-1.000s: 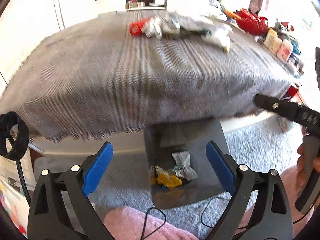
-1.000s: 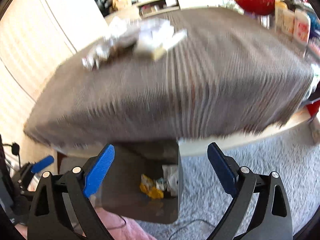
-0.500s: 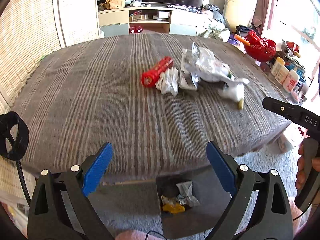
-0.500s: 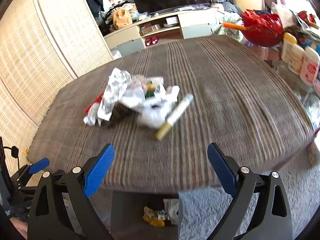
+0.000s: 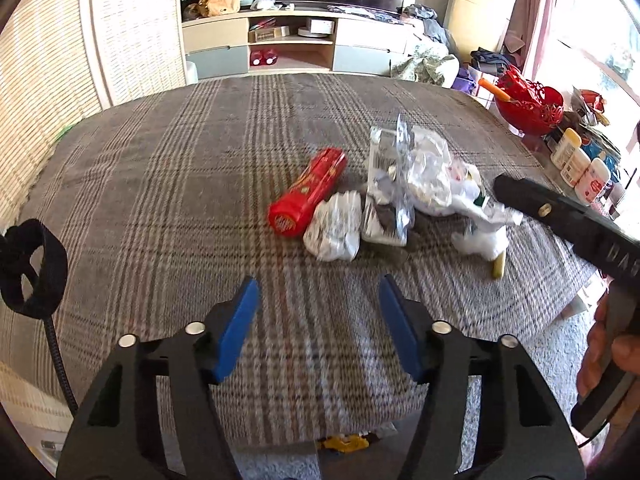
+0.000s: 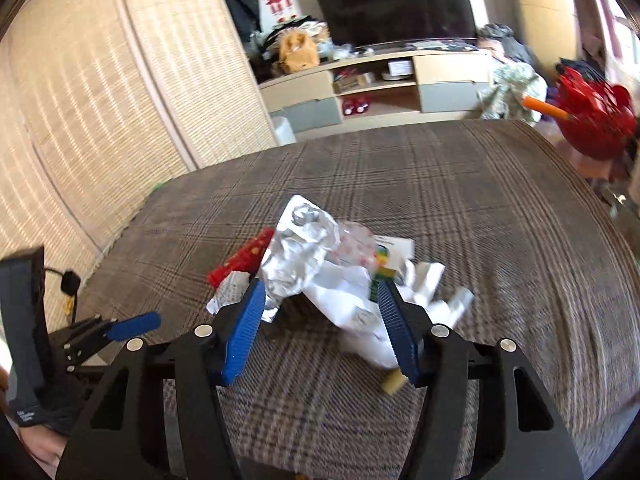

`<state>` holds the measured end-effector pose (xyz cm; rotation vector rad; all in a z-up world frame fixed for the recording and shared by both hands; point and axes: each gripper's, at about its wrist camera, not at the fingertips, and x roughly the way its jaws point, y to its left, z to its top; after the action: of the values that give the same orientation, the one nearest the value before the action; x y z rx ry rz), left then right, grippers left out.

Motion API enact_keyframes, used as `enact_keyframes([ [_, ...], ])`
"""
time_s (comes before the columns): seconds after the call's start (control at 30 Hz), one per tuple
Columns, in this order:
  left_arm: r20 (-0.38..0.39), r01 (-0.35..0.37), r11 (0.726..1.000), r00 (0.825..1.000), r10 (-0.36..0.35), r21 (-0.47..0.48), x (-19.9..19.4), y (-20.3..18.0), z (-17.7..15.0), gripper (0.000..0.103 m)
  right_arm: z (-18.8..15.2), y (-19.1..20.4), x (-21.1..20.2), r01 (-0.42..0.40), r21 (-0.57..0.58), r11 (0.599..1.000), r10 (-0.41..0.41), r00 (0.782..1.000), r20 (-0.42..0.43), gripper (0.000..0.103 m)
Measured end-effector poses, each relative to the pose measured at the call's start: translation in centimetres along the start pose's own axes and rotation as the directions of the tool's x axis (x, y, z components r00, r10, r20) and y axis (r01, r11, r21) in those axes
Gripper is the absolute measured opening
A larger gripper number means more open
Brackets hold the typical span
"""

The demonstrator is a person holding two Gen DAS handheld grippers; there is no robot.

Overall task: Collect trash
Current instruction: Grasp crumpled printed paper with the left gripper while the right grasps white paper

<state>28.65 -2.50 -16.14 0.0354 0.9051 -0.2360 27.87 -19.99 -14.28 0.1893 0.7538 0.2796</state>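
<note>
Red tube (image 5: 307,192) lying diagonally, cap nearest camera

One red tube (image 5: 307,192), one crumpled paper ball (image 5: 335,227), one foil wrapper (image 5: 387,184), three lotion bottles (image 5: 576,166), one red bowl (image 5: 530,106).

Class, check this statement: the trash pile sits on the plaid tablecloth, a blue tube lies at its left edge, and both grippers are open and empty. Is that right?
Not quite. The tube at the pile's left edge is red, not blue, as the left wrist view shows. The rest holds: the trash pile sits on the plaid tablecloth, and the left gripper and right gripper are both open and empty.
</note>
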Motion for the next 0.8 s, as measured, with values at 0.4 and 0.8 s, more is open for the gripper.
enact_keyframes([
  [0.4, -0.051, 0.014, 1.0, 0.999, -0.013, 0.019, 3.9, -0.9, 1.8, 0.044, -1.1, -1.3, 3.0, 0.073, -0.049, 0.996, -0.076, 0.994, -0.079, 0.06],
  [0.8, -0.077, 0.03, 0.999, 0.997, -0.028, 0.024, 5.7, -1.3, 1.7, 0.012, -0.8, -2.8, 2.2, 0.083, -0.005, 0.996, -0.084, 0.995, -0.056, 0.028],
])
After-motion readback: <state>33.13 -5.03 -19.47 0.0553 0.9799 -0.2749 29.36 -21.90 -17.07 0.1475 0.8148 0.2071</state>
